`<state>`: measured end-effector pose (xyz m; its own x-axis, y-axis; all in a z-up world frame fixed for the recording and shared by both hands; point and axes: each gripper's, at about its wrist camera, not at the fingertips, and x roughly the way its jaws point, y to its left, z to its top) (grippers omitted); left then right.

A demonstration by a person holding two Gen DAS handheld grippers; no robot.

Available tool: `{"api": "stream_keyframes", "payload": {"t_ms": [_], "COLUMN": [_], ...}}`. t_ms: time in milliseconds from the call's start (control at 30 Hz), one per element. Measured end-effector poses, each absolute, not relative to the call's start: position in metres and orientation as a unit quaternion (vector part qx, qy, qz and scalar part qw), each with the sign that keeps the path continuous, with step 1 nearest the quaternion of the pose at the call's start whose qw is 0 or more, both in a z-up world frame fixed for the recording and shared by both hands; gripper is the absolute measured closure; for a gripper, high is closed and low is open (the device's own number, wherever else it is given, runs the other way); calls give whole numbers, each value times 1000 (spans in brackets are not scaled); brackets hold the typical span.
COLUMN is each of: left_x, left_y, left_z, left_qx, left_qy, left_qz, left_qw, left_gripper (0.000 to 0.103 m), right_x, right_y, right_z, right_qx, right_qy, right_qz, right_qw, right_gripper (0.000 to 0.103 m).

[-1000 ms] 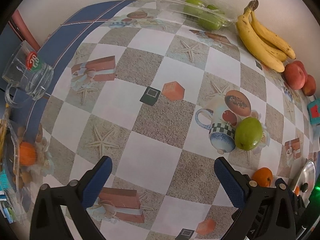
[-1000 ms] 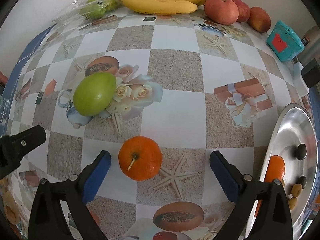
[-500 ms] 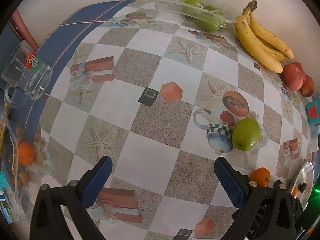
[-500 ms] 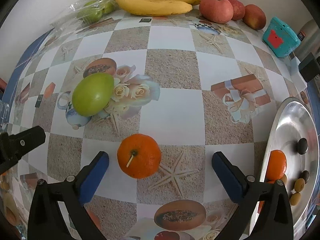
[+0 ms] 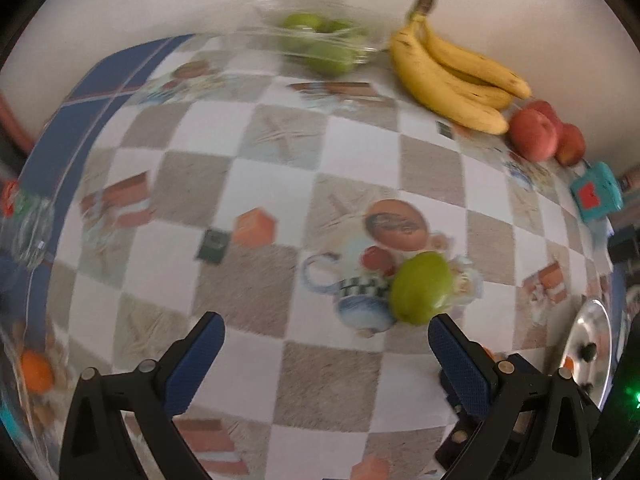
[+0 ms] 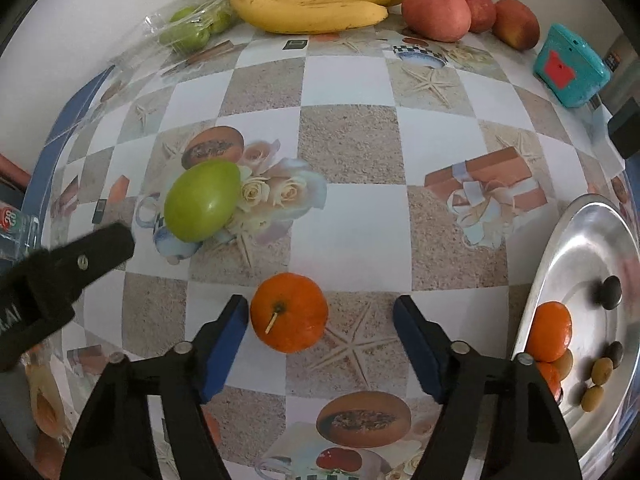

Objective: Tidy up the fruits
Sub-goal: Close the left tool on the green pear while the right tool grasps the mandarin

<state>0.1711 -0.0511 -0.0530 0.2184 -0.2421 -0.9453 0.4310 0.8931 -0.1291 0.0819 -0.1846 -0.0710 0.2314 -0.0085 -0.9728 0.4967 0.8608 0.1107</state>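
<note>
Round orange (image 6: 289,312) between ribbed jaws

Checkered tablecloth (image 6: 352,220) printed with starfish and gift boxes covers the table. Between the right fingers, close to the left pad, sits an orange (image 6: 289,312). Ahead and left of them lies a green mango (image 6: 202,200). Far ahead: bananas (image 6: 316,0), red apples (image 6: 436,12), bagged green fruit (image 6: 188,30). A steel plate (image 6: 588,248) rests right of the fingers.
</note>
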Motion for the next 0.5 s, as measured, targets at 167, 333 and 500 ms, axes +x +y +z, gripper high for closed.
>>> {"api": "stream_keyframes", "payload": {"t_ms": [167, 333, 500], "left_x": [177, 175, 180], "left_y": [-79, -101, -108], "left_z": [-55, -62, -69], "left_qx": [109, 149, 162], "left_qy": [579, 571, 575], "left_qz": [-263, -282, -290], "left_qw": [764, 756, 747], "left_gripper": [0, 0, 0], "right_x": [79, 78, 82], "right_y": [-184, -183, -174], "right_z": [-69, -70, -74], "right_qx": [198, 194, 171], "right_qy": [601, 606, 614], "right_qz": [-163, -158, -158], "right_qw": [757, 755, 754], "right_gripper": [28, 28, 28]}}
